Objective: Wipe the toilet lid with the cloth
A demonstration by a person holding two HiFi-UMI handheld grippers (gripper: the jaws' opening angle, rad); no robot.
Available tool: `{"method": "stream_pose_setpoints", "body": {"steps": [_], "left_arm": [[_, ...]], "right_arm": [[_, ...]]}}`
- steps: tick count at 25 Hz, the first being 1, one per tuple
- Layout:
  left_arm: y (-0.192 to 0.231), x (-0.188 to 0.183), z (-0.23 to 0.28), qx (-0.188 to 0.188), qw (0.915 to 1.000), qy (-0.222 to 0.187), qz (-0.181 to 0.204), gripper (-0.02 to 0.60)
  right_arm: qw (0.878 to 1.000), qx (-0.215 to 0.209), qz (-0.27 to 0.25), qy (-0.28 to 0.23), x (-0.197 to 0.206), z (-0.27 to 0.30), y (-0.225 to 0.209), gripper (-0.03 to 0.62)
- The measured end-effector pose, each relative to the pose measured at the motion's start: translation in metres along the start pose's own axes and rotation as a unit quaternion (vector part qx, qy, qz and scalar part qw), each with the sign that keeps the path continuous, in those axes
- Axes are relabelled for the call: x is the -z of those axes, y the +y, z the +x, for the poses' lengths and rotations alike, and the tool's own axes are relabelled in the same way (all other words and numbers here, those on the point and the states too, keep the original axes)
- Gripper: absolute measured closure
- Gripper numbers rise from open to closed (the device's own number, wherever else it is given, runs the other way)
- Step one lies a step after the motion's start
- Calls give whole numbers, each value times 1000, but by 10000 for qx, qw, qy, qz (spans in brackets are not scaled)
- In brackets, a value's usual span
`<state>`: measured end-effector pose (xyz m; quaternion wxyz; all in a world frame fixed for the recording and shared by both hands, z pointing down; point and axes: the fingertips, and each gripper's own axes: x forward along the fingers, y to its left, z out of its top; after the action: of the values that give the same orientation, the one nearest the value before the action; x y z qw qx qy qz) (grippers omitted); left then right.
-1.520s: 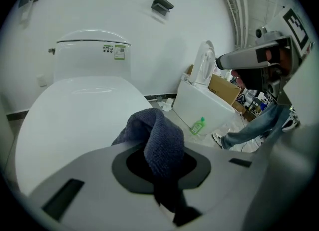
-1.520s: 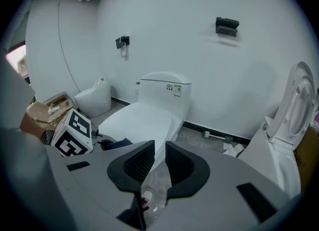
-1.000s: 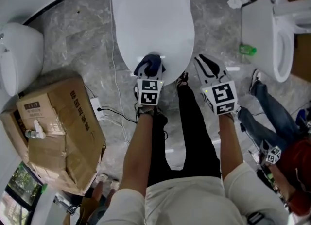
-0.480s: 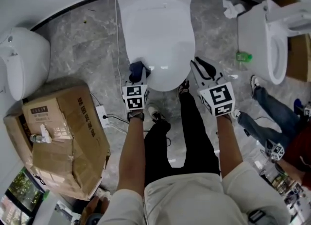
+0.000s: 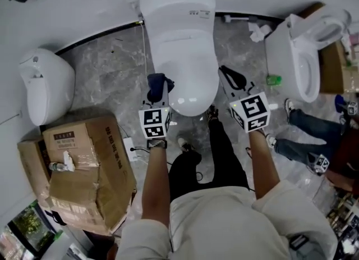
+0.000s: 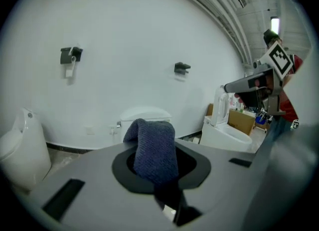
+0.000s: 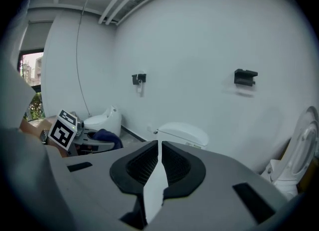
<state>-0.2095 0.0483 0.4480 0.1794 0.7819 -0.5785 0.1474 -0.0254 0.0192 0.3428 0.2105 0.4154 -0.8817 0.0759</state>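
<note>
L gripper (image 5: 156, 95) jaws clamp cloth (image 6: 153, 147); R gripper (image 7: 158, 164) jaws just been closing, empty.

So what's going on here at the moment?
A person stands at the front of a closed toilet lid with a tool in each hand. The left tool is clamped on a dark blue cloth, held near the lid's front edge and apparently clear of it. The right tool has just been closing with nothing between its jaws; it is shut and empty beside the lid.
</note>
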Motion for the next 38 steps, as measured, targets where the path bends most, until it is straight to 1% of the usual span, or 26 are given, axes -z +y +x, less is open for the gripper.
{"method": "stream_pose_setpoints", "body": {"steps": [2,6,8,14,18,24,29,34,38], "left_arm": [[-9,-36,-16,75,9999,-115,53,529],[-22,-113,-52,154,9967,-774,197,529],[-29,-144,-73,166,9945,-994,299,529],[-52,-229,-130,219,9863,-1508,637,529],[-76,-273,-160,297,9788,-1794,945,529],[-101,-321,-200,411,9668,-2198,1235,529],[-119,-349,-231,438,9571,-2458,1472,529],[-130,-365,-257,417,9494,-2619,1683,529],[-132,-371,-268,424,9468,-2675,1741,529]], "right_arm": [[9999,33,-24,-151,-24,-11,-2,549],[9992,75,-116,-381,-66,-40,-4,553],[9988,91,-148,-466,-84,-59,-4,557],[9954,93,-340,-892,-151,-111,2,563],[9924,80,-369,-1168,-190,-141,7,563],[9866,146,-511,-1540,-232,-179,16,565],[9821,234,-592,-1772,-256,-214,20,565],[9757,314,-669,-2065,-277,-238,29,565],[9739,392,-749,-2106,-286,-246,35,566]]}}
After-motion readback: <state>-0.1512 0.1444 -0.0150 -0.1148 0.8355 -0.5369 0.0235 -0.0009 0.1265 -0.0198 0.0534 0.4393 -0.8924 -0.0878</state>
